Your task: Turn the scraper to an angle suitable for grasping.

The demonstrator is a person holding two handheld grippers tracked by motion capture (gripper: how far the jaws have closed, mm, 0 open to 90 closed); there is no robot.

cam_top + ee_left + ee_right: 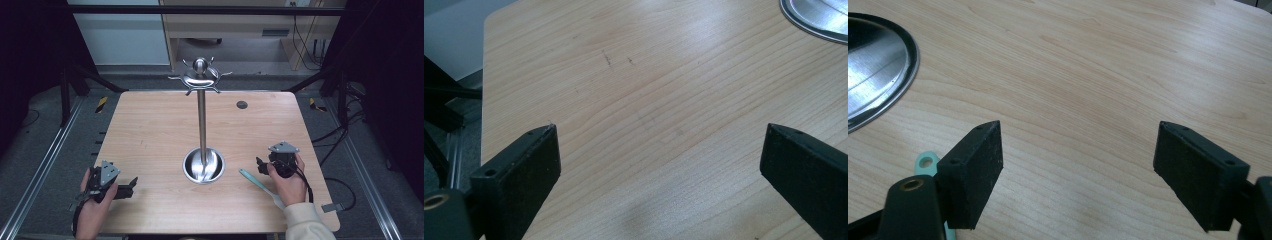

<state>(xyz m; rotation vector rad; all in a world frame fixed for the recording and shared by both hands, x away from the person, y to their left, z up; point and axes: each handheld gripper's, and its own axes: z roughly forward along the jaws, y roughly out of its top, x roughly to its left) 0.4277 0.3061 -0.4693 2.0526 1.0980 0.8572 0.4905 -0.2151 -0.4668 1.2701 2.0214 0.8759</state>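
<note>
The pale teal utensil (260, 185) lies flat on the table (150, 130), touching nothing. It sits just beside your right gripper (261, 166), on the side toward the stand, and its handle runs back under your right hand (287, 182) toward the near edge. In the right gripper view its holed end (926, 163) peeks out just behind the left jaw, outside the gap. So it is not grabbed yet.

Your right gripper (1075, 150) stands wide open, with bare wood between the jaws and nothing held. Your left gripper (659, 150) is also wide open and empty. In the high view it (131, 186) rests low near the front left of the table, well apart from the utensil.

The steel hanging stand (201, 120) rises from its round dish base (203, 165), which sits between your two grippers, nearer the right one. Its top hooks (200, 77) look bare, with nothing hung on them.

My judgement is that nothing is done so far. If the job is to hang the utensil on the stand, all of it is left: shift the right jaws over the handle, close, lift, and hook the holed end up top. The left gripper looks idle for now.
</note>
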